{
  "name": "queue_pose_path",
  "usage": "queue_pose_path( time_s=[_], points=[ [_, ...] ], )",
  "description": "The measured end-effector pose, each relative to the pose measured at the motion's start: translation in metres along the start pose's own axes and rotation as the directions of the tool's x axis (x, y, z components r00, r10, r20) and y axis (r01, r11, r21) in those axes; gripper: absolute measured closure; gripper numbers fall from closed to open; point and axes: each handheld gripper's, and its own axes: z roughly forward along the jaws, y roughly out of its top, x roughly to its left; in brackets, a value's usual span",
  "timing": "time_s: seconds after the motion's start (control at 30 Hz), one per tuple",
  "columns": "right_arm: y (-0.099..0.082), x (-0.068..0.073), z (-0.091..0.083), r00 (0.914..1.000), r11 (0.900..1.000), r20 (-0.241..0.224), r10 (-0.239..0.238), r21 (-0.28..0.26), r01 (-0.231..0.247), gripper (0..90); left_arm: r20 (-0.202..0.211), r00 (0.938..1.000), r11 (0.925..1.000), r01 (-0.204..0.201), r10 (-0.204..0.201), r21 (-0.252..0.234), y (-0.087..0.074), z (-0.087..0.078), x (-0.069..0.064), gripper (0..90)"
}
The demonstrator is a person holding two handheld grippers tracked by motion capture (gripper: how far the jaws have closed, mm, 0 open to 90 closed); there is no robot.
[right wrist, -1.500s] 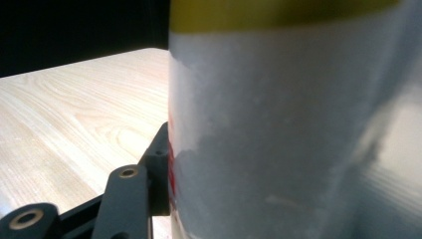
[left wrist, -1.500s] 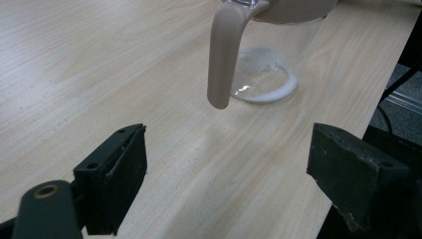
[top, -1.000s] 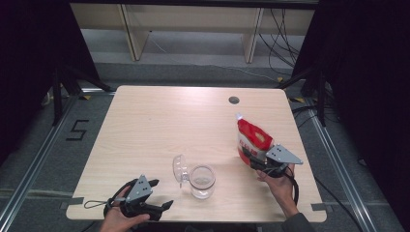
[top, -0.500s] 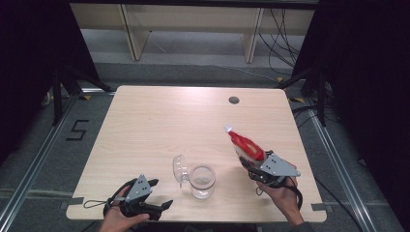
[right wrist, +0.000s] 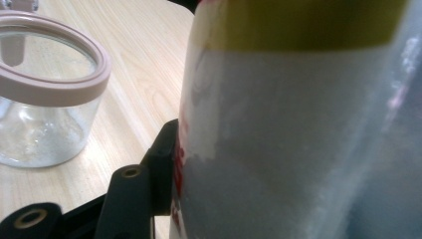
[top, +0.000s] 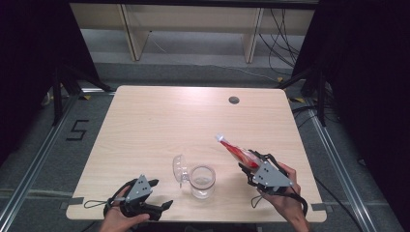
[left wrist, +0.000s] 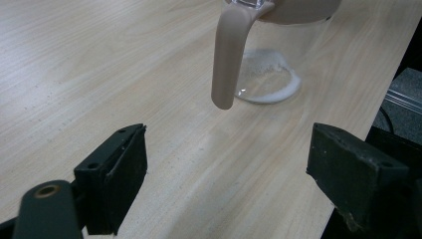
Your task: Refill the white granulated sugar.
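right gripper [top: 247,163] sits at the lower right of the high view, a hand wrapped round its body, and its jaws are clamped on the red and white pouch [top: 238,152]. the pouch is tilted, its sealed top end aiming up and to the left across the frame, its lower end buried between the jaws. in the right gripper view the pouch [right wrist: 298,129] looms huge and close, white film with a yellow band along the top edge, one black jaw pressed flat against its left side; the other jaw is hidden behind the pouch.

just left of the pouch in the high view stands the glass jar [top: 202,181], upright on the tabletop [top: 159,125], lower middle of the frame. its clear lid [top: 180,169] is flipped open and stands up at the jar's left side. the pouch tip is near the jar but apart from it, up and to the right of the rim. the right gripper view shows the jar [right wrist: 42,107] at the left edge, beige ring round its mouth, some white grains at the bottom.

left gripper [top: 162,206] rests at the lower left of the high view, at the tabletop's near edge, jaws spread wide with nothing between them. in the left gripper view the jar [left wrist: 271,59] stands beyond the jaws at the top of the frame, a beige latch hanging down its side, a ring of white powder at its base.
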Motion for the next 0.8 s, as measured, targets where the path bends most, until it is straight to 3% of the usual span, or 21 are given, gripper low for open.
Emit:
queue_pose_path(
  time_s=[0.13,0.23,0.3,0.33,0.4,0.5,0.53,0.57,0.6,0.63,0.7,0.73,0.77,0.8],
  points=[
    [0.006,0.004,0.0,0.9956,0.9947,0.022,-0.09,0.051,0.089,48.9,0.004,1.0,1.0,0.002,-0.002,-0.003,0.0,-0.001,0.001,15.6],
    [0.01,0.009,-0.001,0.9833,0.9802,0.022,-0.181,0.086,0.178,49.0,0.016,0.9995,0.9996,0.027,-0.027,-0.01,0.0,-0.001,0.001,15.6],
    [0.013,0.009,-0.002,0.9748,0.9709,0.02,-0.222,0.096,0.219,49.0,0.015,0.9993,0.9993,0.034,-0.034,-0.012,0.0,-0.002,0.002,15.6],
    [0.014,0.011,-0.003,0.9751,0.9708,0.021,-0.221,0.101,0.218,49.0,0.011,0.9995,0.9995,0.03,-0.03,-0.007,0.0,-0.002,0.002,15.6],
    [0.017,0.013,-0.005,0.9591,0.9534,0.012,-0.283,0.113,0.28,49.1,0.021,0.999,0.999,0.04,-0.04,-0.021,0.0,-0.002,0.003,15.6],
    [0.021,0.019,-0.006,0.9439,0.9346,0.022,-0.329,0.15,0.323,49.1,0.017,0.9991,0.9991,0.038,-0.038,-0.017,0.0,-0.002,0.003,15.6],
    [0.023,0.018,-0.006,0.9306,0.921,0.017,-0.366,0.151,0.359,49.2,0.008,0.9995,0.9995,0.03,-0.03,-0.008,0.0,-0.003,0.002,15.7],
    [0.023,0.02,-0.007,0.9295,0.9174,0.019,-0.368,0.169,0.36,49.2,0.008,0.9993,0.9993,0.035,-0.035,-0.008,0.0,-0.003,0.002,15.6],
    [0.025,0.02,-0.005,0.8929,0.8819,0.018,-0.45,0.167,0.441,49.2,0.009,0.9994,0.9994,0.034,-0.034,-0.007,0.0,-0.003,0.002,15.7],
    [0.025,0.02,-0.005,0.8929,0.8819,0.018,-0.45,0.167,0.441,49.2,0.009,0.9994,0.9994,0.035,-0.035,-0.007,0.0,-0.003,0.002,15.7],
    [0.028,0.023,-0.006,0.876,0.8634,0.017,-0.482,0.179,0.472,49.2,0.009,0.9995,0.9995,0.03,-0.03,-0.008,0.0,-0.003,0.002,15.7],
    [0.028,0.025,-0.007,0.8859,0.8723,0.023,-0.463,0.188,0.451,49.3,0.01,0.9996,0.9996,0.026,-0.026,-0.009,0.0,-0.002,0.003,15.6],
    [0.028,0.025,-0.007,0.8836,0.8708,0.018,-0.468,0.18,0.458,49.3,0.014,0.9992,0.9992,0.038,-0.038,-0.013,0.0,-0.002,0.003,15.7],
    [0.03,0.024,-0.007,0.8644,0.8534,0.017,-0.503,0.17,0.493,49.3,0.022,0.9988,0.9989,0.043,-0.043,-0.02,-0.001,-0.001,0.003,15.7]
  ],
)
